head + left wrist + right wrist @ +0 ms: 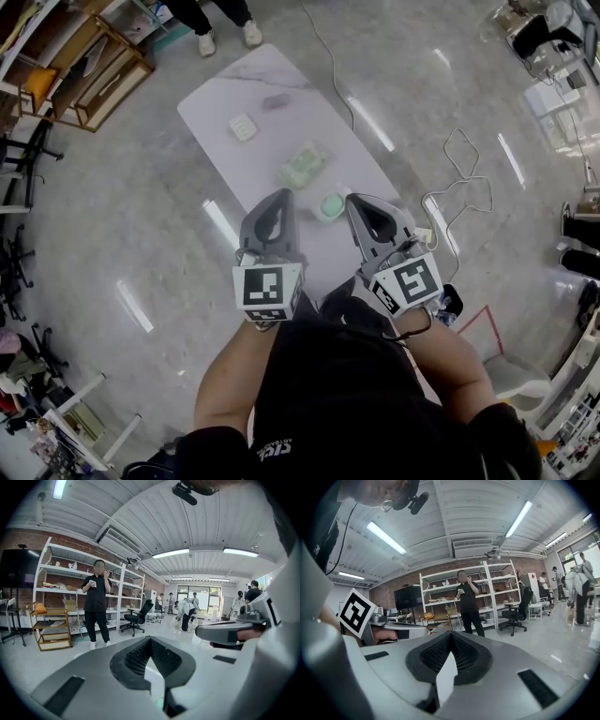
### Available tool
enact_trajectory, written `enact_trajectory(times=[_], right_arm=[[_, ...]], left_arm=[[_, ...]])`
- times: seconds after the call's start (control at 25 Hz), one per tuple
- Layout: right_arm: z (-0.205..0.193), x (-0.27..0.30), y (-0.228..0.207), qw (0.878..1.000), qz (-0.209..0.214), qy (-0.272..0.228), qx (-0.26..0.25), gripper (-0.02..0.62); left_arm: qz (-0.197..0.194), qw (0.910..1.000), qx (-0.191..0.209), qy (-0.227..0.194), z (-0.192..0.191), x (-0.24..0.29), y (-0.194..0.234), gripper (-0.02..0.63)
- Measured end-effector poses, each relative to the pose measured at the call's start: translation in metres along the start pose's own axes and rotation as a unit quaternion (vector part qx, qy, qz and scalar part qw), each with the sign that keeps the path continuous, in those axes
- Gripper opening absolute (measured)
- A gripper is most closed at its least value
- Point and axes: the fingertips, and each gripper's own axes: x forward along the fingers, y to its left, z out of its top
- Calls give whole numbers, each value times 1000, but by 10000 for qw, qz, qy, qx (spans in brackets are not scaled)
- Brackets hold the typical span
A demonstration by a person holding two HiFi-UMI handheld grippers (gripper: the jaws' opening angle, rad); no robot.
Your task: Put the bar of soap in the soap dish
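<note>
Left hand-held gripper point(280, 195), right hand-held gripper point(357, 200) (both closed, empty) over table point(230, 89)

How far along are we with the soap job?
Done: apparently nothing. The mauve bar, likely the soap, lies bare on the table, apart from the pale tray that looks like the dish. In hand: nothing; the left gripper and right gripper are both shut and empty, above the table's near end. Left: grasp the bar, carry it, set it in the tray.
</note>
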Motion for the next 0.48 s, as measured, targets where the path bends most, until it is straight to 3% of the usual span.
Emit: enact_trajectory(times=[0.24,0.48], right_arm=[[-4,11,-4,9999,12,91,57,14],[-32,24,-9,9994,-59,281,218,14]], left_arm=[[15,9999,30,158,-6,11,11,8],[20,9976,374,575,-34,46,45,8]])
